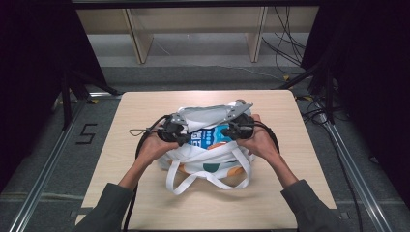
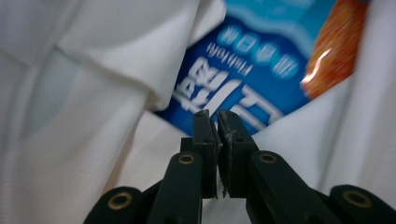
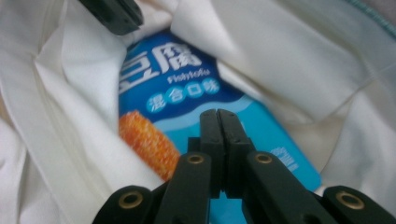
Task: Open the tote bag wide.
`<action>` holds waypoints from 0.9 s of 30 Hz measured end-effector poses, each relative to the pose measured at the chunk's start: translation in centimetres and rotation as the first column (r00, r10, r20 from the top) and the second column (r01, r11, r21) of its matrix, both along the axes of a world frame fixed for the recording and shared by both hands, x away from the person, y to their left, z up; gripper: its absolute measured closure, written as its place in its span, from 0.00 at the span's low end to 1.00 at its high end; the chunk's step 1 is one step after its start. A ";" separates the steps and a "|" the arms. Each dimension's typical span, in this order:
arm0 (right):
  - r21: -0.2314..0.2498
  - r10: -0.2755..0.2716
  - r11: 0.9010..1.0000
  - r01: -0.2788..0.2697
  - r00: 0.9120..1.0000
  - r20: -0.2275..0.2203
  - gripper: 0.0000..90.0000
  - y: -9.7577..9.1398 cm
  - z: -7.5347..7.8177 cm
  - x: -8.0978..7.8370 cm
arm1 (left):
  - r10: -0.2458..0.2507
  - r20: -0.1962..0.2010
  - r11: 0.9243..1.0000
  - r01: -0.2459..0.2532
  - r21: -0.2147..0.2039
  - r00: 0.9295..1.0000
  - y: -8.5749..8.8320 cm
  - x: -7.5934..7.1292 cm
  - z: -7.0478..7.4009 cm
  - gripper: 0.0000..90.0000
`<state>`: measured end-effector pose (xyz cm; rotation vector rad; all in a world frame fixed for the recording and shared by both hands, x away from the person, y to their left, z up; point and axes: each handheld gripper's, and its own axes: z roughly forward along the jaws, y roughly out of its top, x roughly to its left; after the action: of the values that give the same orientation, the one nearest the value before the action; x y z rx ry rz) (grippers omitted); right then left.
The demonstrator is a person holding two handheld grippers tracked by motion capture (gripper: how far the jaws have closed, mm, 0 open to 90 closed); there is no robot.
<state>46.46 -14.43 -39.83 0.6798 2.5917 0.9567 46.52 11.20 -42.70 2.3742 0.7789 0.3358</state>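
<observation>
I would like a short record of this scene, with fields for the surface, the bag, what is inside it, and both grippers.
surface: light wooden table
bag: white cloth bag, lying mid-table, mouth open, straps toward the person
contents: blue snack packet with white lettering and an orange picture, lying in the mouth
left gripper: jaws shut, nothing visibly between them, at the left of the mouth
right gripper: jaws shut, tips over the packet; contact cannot be told

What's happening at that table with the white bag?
A person works at a white tote bag on the wooden table, with a gripper in each hand. A blue snack packet lies in the bag's mouth. The left gripper and right gripper point in at it, jaws shut, holding nothing.
</observation>
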 end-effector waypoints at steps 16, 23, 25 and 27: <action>-0.025 0.030 0.999 -0.031 0.999 -0.033 1.00 -2.7 -0.6 -2.0 | -0.178 -0.122 0.984 0.180 0.006 0.976 1.3 -4.0 0.6 0.95; -0.088 0.069 0.993 -0.076 0.995 -0.072 1.00 -3.1 -1.8 -4.9 | -0.001 0.007 0.995 0.002 -0.100 1.000 0.2 1.5 1.8 0.98; -0.109 0.098 0.988 -0.106 0.992 -0.075 1.00 -3.2 -2.4 -5.1 | 0.036 -0.021 0.997 -0.037 -0.075 0.999 -0.1 2.9 0.9 0.98; -0.127 0.111 0.984 -0.123 0.989 -0.096 1.00 -3.4 -2.8 -5.4 | 0.066 -0.050 0.995 -0.069 -0.067 0.997 -0.2 4.3 -0.3 0.99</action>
<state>41.04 -17.80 -42.66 0.5523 2.7711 0.7938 50.80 10.97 -42.96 2.3024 0.8808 0.2767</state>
